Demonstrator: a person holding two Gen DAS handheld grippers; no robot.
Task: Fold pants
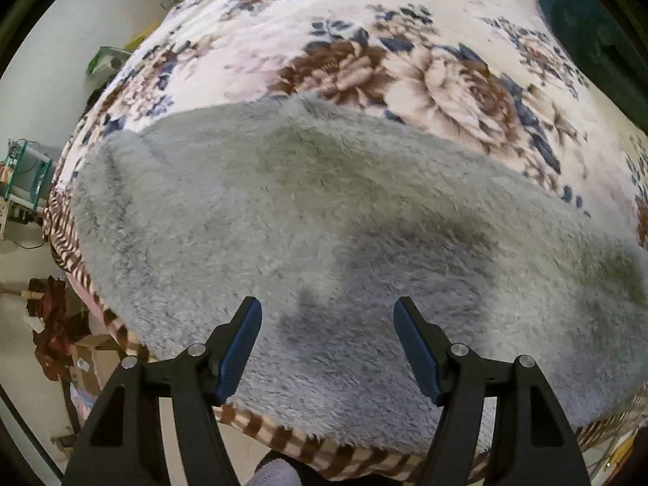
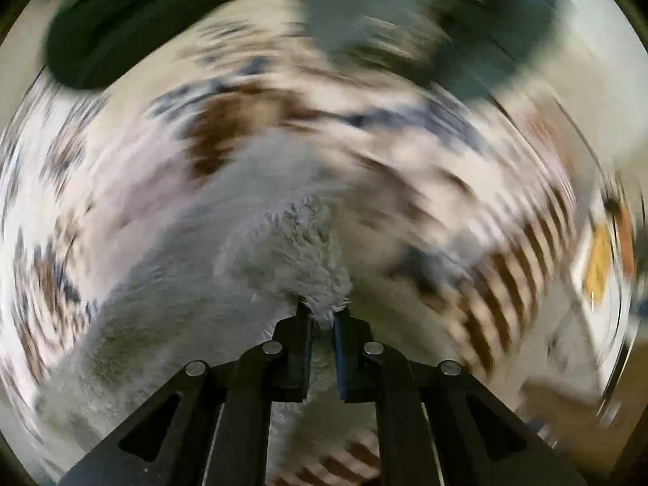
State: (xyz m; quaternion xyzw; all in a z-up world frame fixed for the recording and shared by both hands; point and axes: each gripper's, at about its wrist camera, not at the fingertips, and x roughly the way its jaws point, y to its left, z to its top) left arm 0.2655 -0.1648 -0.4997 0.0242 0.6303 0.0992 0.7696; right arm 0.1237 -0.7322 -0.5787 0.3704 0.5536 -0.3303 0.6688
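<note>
Grey fluffy pants [image 1: 308, 218] spread flat over a floral blanket [image 1: 445, 65], filling most of the left wrist view ahead of the fingers and running off to the right past the right-hand finger. Left gripper [image 1: 327, 316] held above the fabric with fingers [image 1: 243, 340] wide apart, nothing between them, dark blue pads facing inward. Shadow of the gripper lying on the pile just beyond the fingertips. Brown-and-cream striped border [image 1: 283, 433] of the blanket showing below and behind the fingers, at the near edge. Beyond the far edge of the pants, large brown and blue flowers. Off to the left of the left finger, past the blanket's edge, a cardboard box [image 1: 93, 360] and a reddish heap of cloth [image 1: 52, 324] on the floor (small and distorted, hard to make out further).

Right wrist view heavily smeared by motion blur. Right gripper [image 2: 322, 316] closed down on a tuft of the grey pants [image 2: 291, 259], fingers [image 2: 301, 324] nearly together with fluffy pile bunched between the tips and standing up just ahead of them. More grey fabric trailing away to the left of the fingers and below them. Floral blanket [image 2: 243, 121] blurred beyond, striped border [image 2: 498, 283] to the right of the fingers. Dark shapes at the top of that view too blurred to identify.
</note>
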